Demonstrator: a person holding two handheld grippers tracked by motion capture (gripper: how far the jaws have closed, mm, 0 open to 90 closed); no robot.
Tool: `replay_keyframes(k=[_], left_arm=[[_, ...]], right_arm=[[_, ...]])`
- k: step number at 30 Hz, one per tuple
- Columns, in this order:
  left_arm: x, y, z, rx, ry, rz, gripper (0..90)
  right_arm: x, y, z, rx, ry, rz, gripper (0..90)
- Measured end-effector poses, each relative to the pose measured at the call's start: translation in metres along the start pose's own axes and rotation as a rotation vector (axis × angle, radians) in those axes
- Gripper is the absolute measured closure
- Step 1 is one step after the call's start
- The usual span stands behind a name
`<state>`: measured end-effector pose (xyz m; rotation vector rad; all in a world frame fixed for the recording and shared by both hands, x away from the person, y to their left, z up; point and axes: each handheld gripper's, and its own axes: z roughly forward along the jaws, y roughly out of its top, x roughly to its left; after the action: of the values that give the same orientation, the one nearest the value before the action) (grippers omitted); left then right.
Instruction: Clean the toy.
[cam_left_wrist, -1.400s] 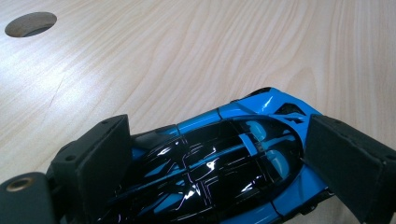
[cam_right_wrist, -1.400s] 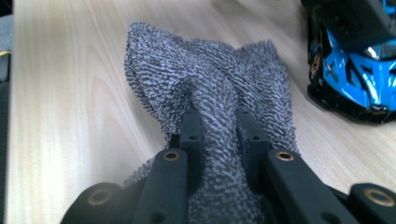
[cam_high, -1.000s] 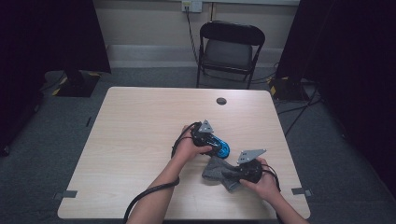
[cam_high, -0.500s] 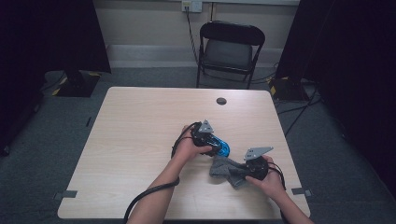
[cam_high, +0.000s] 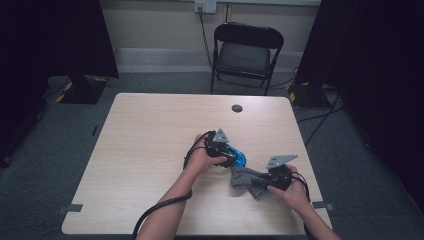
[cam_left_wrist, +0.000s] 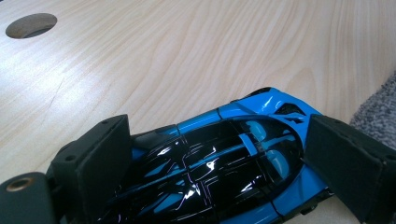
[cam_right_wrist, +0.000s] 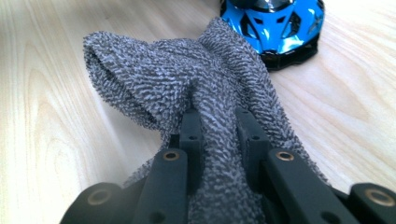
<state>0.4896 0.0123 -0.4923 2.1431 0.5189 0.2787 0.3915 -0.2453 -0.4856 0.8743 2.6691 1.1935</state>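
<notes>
Jaws of left gripper (cam_left_wrist: 215, 172) clamp toy car (cam_left_wrist: 224, 163), forearm angled inward.

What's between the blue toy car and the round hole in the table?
Nothing: bare pale wood table runs from the blue toy car to the round hole, shown in the left gripper view.

Gloss, nap and grain

My glossy blue-and-black toy car (cam_left_wrist: 224, 168), my rough looped grey cloth (cam_right_wrist: 196, 88), on smooth pale wood-grain table (cam_high: 150, 145).
</notes>
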Motion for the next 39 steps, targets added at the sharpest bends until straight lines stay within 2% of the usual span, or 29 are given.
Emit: replay_keyframes(k=[9, 19, 39], left_arm=[[0.000, 0.000, 0.000, 0.003, 0.001, -0.002, 7.6], [0.001, 0.000, 0.000, -0.001, 0.001, -0.001, 7.6], [0.001, 0.000, 0.000, -0.001, 0.001, -0.004, 7.6]], right_arm=[[-0.015, -0.005, -0.007, -0.006, -0.021, 0.048, 76.2], [-0.028, 0.000, -0.008, 0.020, -0.047, 0.060, 76.2], [-0.049, 0.003, -0.010, 0.014, -0.107, 0.110, 76.1]])
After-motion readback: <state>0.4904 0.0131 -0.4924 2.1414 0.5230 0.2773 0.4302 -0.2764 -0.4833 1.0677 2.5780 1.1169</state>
